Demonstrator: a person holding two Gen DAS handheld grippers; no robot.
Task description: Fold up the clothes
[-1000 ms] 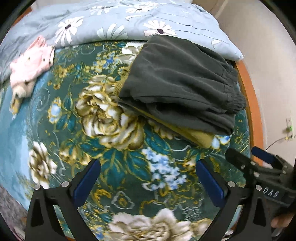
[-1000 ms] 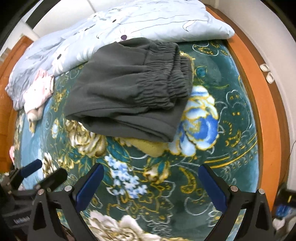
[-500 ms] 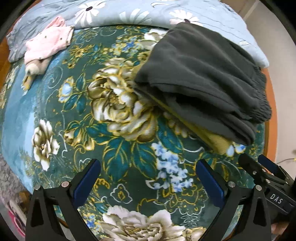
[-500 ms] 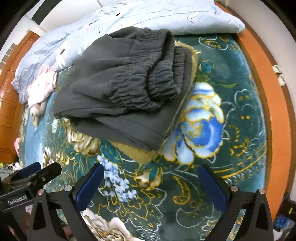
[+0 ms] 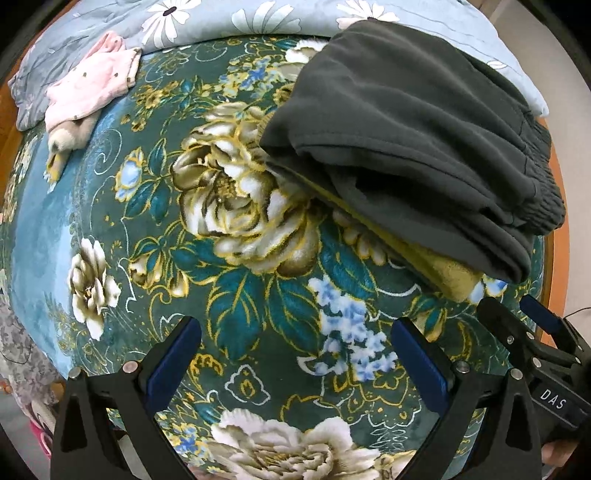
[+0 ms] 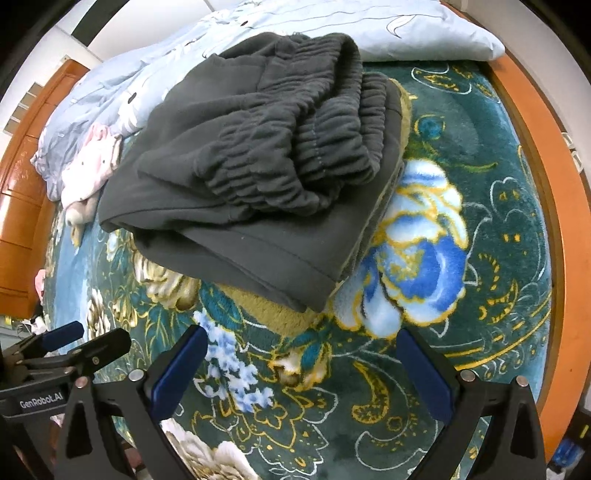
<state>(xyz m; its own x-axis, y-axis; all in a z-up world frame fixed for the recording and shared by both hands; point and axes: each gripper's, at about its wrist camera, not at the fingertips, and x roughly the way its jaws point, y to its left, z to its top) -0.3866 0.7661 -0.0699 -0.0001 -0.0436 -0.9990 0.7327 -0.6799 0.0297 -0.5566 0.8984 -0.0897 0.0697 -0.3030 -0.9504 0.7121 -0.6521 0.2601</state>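
Right now both of your tools are empty: the left gripper [image 5: 295, 354] and the right gripper [image 6: 303, 363] hover with jaws spread wide over the floral blanket [image 5: 236, 291], gripping nothing and not touching any cloth. Just beyond your fingertips lies the dark grey trousers [image 6: 258, 158], already folded into a compact bundle with the elastic waistband [image 6: 325, 147] doubled on top, resting on a yellowish folded item [image 6: 280, 314] whose edge peeks out beneath. That piece looks finished, so you can judge this fold as done. Farther off, near the pale blue daisy-print duvet [image 5: 229, 22], a small pink garment [image 5: 92, 88] lies crumpled and unfolded on the blanket; that appears to be what is left for you, if it belongs to the job.
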